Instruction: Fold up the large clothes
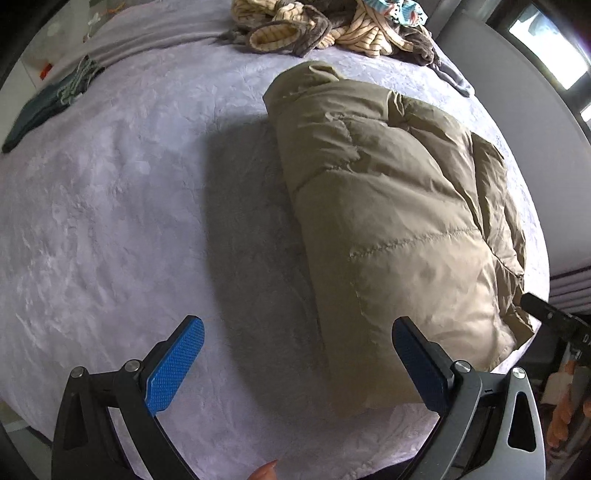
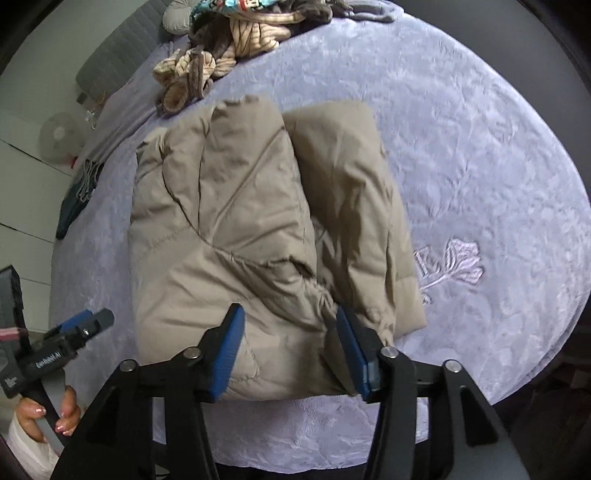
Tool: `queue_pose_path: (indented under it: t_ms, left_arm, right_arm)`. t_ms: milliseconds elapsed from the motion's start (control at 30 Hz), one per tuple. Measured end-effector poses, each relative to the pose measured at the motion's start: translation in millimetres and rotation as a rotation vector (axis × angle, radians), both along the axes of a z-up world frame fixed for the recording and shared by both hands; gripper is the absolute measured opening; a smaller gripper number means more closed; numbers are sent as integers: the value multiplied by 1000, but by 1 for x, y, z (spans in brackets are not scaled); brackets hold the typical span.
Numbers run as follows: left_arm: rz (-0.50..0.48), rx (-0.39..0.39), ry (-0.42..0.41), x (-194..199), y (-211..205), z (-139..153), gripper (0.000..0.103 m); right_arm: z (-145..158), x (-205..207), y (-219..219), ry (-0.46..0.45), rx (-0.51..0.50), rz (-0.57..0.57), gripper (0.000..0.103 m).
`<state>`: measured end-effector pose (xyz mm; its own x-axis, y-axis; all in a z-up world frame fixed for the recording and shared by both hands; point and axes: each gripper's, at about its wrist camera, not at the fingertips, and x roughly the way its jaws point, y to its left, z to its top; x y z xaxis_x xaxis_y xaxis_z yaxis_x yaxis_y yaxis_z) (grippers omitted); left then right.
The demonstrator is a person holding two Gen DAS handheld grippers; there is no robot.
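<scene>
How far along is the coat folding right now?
Done: the coat lies folded in a compact bundle on the bed. In hand: nothing; the right gripper stands open over its near edge, the left gripper open beside it. Left: the pile behind looks unfolded.

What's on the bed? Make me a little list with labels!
surface: bed with lilac blanket
main item: khaki puffer jacket, folded into a bundle
left gripper: open, holding nothing, beside the jacket
right gripper: open over the jacket's near edge
far end: heap of striped clothes
bed edge: dark fringed scarf
</scene>
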<state>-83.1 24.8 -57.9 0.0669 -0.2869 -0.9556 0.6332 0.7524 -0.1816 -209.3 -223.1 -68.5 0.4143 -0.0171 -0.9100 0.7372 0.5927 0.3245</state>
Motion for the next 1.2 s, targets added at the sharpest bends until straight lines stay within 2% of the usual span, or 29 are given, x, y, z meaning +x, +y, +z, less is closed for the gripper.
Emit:
queue_pose_path:
  t_ms: [33,133,200,400,467,733,933,1067,1100,1200]
  left_arm:
    - [2,-1,6,0,-1,-1,102]
    - [2,3,13,2,-8,-5,102]
    - [7,6,20,4,-13,-7,102]
    - [55,25,32,11,-33,-8,102]
    - [59,28,40,13,-39,-10,102]
    - [61,13,78,23,-61,-21,102]
    - [59,-84,202,37,-66,-34,102]
    - [62,-179,304,51,-63,-50,102]
    - [63,-211,357,56,-62,-59,102]
    - [76,-256,437,65,-62,-76,102]
  right_arm:
    - [2,1,-2,0,-5,-4,72]
    - [4,1,-12,-3,-2,-7,74]
    - [1,2,-20,2,5,6,81]
    - [-13,5,-55,33,47,56,81]
    - [-19,10,-66,34,65,70,89]
    - [-35,15,-96,-12,122,108,91]
    - [-54,17,-110,-60,216,130,91]
    - [-79,15,-124,-113,313,91,92]
    - [-85,14,-127,-127,339,80,92]
    - [-109,13,-136,-146,425,39,92]
